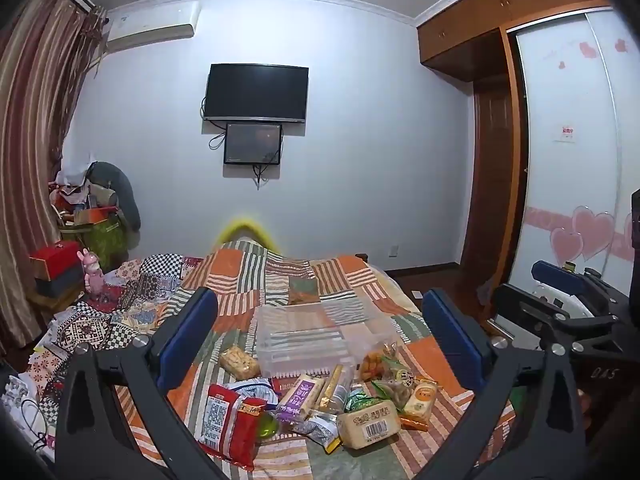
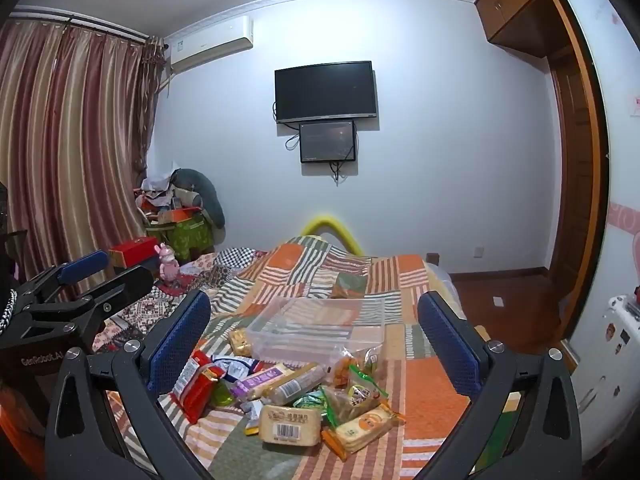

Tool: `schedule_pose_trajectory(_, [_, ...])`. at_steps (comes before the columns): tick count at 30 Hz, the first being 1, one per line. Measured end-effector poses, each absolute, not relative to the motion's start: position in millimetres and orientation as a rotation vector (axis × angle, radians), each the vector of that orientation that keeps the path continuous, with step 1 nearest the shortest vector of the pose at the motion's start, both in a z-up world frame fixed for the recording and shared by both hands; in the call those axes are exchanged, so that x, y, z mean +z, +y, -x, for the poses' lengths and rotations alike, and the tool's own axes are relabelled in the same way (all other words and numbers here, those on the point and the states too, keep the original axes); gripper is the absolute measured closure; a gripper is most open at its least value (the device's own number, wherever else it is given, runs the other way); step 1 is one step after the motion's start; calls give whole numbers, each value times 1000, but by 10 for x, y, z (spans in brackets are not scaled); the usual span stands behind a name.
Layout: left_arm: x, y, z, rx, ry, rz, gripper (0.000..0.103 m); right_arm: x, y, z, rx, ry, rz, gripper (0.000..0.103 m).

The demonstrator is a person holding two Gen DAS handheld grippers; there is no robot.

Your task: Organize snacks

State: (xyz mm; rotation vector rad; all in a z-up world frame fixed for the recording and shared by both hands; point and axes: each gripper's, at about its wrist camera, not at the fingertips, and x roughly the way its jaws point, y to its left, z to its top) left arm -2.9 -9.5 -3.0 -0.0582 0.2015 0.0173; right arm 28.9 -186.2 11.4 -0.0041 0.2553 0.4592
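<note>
A pile of snack packets lies on the patchwork bed (image 1: 352, 276) (image 2: 420, 280): a red packet (image 1: 228, 420) (image 2: 198, 386), a purple bar (image 1: 300, 394) (image 2: 260, 380), a beige barcode packet (image 1: 370, 424) (image 2: 290, 424), an orange-label cracker pack (image 1: 420, 398) (image 2: 364, 428). A clear plastic box (image 1: 320, 336) (image 2: 316, 332) stands empty just behind them. My left gripper (image 1: 320, 340) is open and empty above the pile. My right gripper (image 2: 316, 340) is open and empty too; it also shows at the right of the left wrist view (image 1: 560, 292).
A pink bunny figure (image 1: 94, 274) (image 2: 168, 264) and red boxes (image 1: 56, 260) (image 2: 134, 250) sit at the bed's left. Curtains (image 2: 68, 152) hang left, a wardrobe (image 1: 568, 160) stands right. A TV (image 1: 256, 92) is on the far wall.
</note>
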Motion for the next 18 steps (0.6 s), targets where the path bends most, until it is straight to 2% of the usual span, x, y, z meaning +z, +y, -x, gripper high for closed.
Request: schedule_pose_trajectory(18, [-34, -69, 45, 23, 194, 57, 0, 87, -1847, -272, 461, 253, 3, 0])
